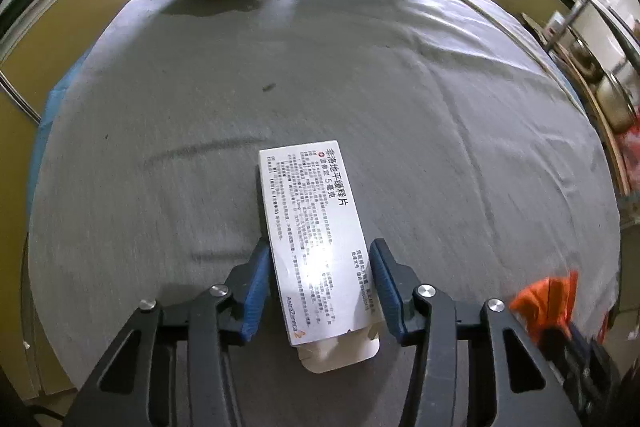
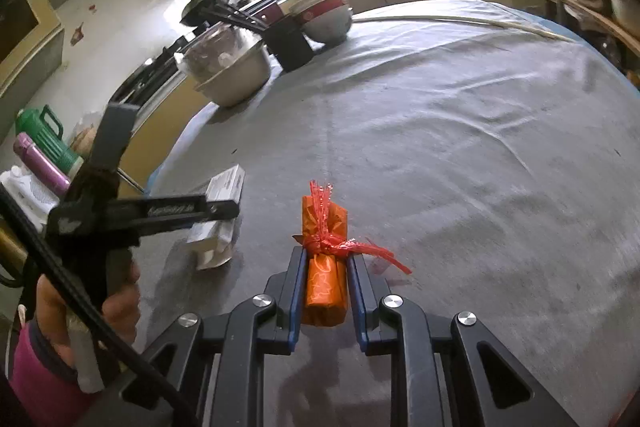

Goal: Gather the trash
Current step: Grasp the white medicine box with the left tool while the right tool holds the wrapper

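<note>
The white medicine box (image 1: 316, 247) carries the only readable print. Large Chinese characters along one long edge read 非洛地平缓释片, with a smaller line beside them ending in 5 毫克 next to a small red round mark. Near the open end stands the brand AstraZeneca. The dense small print is too blurred to read.

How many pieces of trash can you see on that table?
2. A white medicine box lies between the left claw's fingers; an orange wrapped packet is gripped in the right claw. More may be out of view.
</note>
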Demonstrator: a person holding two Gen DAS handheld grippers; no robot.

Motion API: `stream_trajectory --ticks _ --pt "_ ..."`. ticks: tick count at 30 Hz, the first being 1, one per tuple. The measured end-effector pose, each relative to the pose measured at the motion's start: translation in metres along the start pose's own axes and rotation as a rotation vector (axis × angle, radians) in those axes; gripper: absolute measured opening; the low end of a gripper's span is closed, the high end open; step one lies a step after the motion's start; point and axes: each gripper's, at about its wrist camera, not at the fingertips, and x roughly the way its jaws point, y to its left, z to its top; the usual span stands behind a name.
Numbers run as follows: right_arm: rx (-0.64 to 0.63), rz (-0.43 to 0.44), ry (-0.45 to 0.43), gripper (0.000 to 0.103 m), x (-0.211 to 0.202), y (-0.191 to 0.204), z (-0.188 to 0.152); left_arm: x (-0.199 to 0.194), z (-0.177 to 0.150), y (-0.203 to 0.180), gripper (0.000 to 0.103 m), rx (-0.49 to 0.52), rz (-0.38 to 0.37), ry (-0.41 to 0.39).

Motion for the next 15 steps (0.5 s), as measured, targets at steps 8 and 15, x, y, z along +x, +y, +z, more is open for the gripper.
stream_trajectory --ticks 8,15 --pt "0.043 -0.015 -0.020 0.022 -0.031 -0.024 -0.021 -0.045 -0.058 -0.047 0.051 0.155 0.056 -0.079" --pt "0.074 -0.032 -0.017 0.022 -0.053 -0.040 -0.044 -0.064 -0.099 -0.082 0.050 0.269 0.059 -0.109"
